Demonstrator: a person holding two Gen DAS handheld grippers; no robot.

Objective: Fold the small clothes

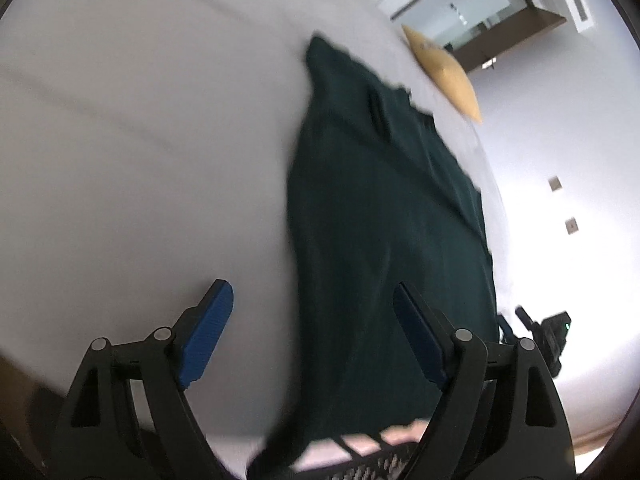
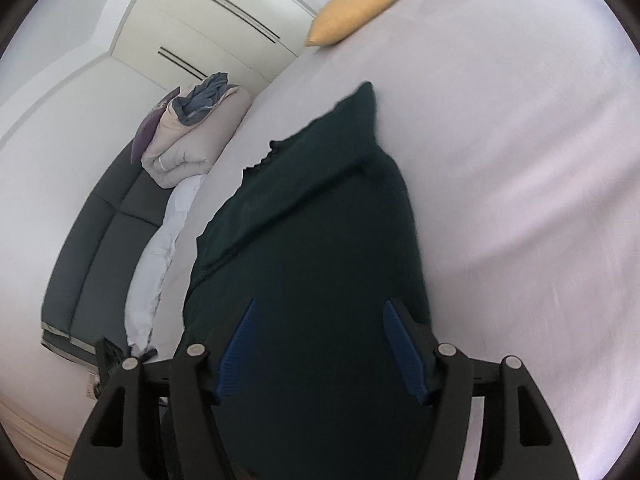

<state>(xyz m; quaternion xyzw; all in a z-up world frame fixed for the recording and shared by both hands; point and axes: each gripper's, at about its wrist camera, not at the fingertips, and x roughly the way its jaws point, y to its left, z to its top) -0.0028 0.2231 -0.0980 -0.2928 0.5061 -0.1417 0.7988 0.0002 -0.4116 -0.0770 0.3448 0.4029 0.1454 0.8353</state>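
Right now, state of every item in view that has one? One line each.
dark green garment: lying on the bed, partly folded, one layer over another, not gripped.
left gripper: open, fingers apart, nothing between them.
right gripper: open over the garment, pads not pressing it.
yellow pillow: lying at the bed's far edge.
rolled duvet: bundled up beside the bed.
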